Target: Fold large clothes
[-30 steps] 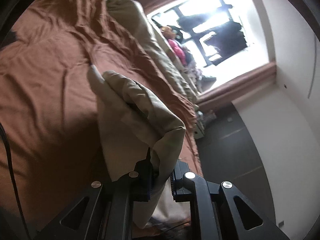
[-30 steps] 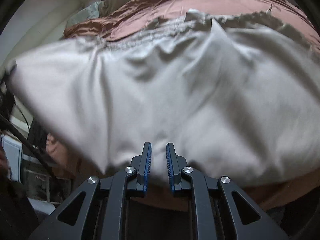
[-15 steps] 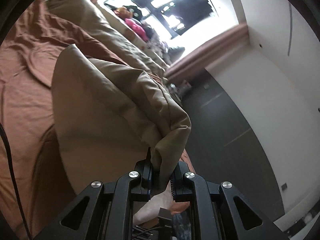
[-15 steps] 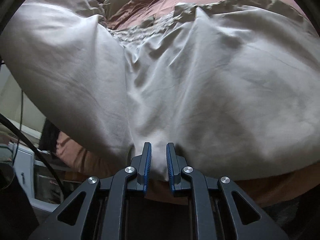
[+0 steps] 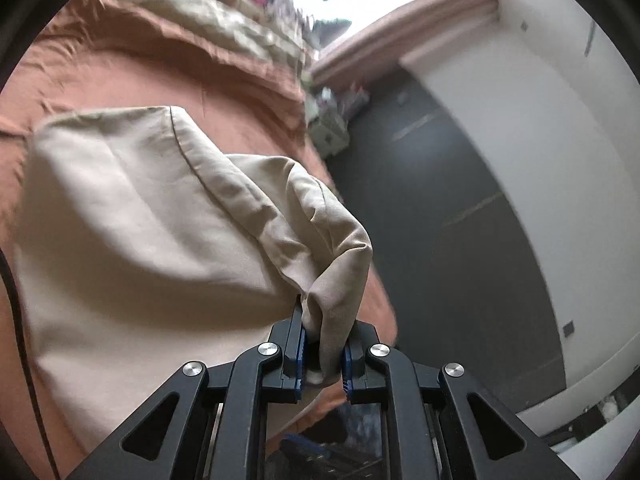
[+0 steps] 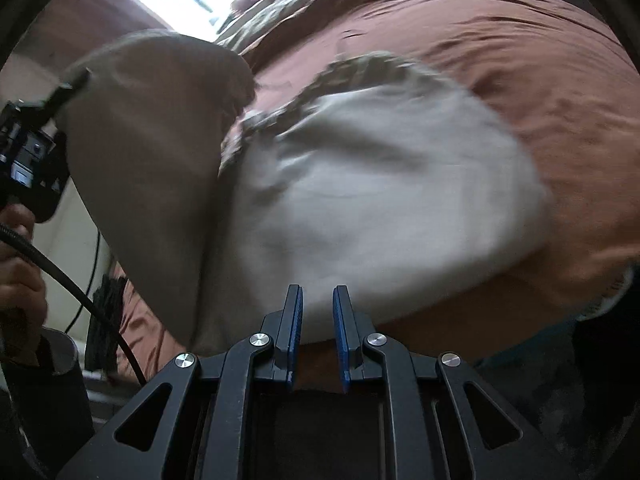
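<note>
left gripper (image 5: 323,344) clamped on bunched corner of beige garment (image 5: 132,216); cloth lifted, draping back over rust-brown bedsheet (image 5: 120,76). right gripper (image 6: 318,308) narrow, jaws nearly closed, edge of same garment (image 6: 380,184) at fingertips; blur hides whether pads pinch cloth. in right wrist view, raised part of garment hangs at left from other gripper, person's hand (image 6: 18,264) on its handle, black cable (image 6: 76,284) trailing. rest of garment lies on bedsheet. dark floor (image 5: 460,208) beside bed.
</note>
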`<state>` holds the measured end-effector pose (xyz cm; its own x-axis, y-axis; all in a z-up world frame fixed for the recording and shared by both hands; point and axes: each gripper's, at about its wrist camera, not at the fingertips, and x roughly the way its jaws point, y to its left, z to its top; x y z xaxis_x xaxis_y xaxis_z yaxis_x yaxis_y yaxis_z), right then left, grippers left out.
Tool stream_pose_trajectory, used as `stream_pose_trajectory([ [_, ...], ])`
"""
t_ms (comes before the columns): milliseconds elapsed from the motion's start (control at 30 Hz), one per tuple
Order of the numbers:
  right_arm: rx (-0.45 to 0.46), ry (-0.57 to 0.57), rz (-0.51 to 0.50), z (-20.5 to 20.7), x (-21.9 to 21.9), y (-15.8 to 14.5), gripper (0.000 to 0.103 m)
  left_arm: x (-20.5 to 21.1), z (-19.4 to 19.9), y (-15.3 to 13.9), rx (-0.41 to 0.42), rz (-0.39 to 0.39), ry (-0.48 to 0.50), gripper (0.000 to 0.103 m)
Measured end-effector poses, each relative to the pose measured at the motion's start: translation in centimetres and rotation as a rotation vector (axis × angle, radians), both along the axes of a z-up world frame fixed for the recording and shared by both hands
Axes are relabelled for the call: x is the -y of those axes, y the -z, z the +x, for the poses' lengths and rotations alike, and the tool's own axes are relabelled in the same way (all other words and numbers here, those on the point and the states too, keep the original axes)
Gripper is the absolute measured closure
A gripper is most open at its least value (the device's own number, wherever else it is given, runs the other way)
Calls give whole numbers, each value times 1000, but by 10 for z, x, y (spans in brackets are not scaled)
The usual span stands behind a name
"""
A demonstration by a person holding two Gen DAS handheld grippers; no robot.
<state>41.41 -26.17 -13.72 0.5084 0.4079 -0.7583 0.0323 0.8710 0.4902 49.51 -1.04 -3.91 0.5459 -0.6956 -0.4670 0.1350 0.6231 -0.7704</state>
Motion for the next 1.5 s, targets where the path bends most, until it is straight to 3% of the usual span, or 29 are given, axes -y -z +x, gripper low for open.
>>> stream_pose_trajectory([
  [100,-11,48,6,-5,19,4,90,29,15,28,-72,31,49,90],
  [233,-12,89,7,-7,33,7,90,52,17,49,-109,37,84,90],
  [633,19,184,77,-49,78,-15,90,125,11,58,-95,115,224,88],
  [700,16,183,85,-52,82,-14,89,141,14,68,-124,173,262,77],
  [767,17,185,97,-56,85,-16,76,156,19,77,-157,199,302,53],
  [800,26,186,105,-56,87,-17,62,157,20,80,-163,180,312,51],
  [833,37,185,109,-57,87,-19,53,156,21,82,-167,143,324,49],
  [867,48,180,112,-58,87,-20,52,155,20,82,-170,124,331,45],
  [1000,66,150,131,-47,83,-20,52,134,15,71,-131,175,286,35],
  [1300,31,115,210,11,64,12,52,29,-8,67,-146,251,67,34],
  [1500,40,134,204,41,59,20,54,-34,-31,92,-211,354,-85,34],
])
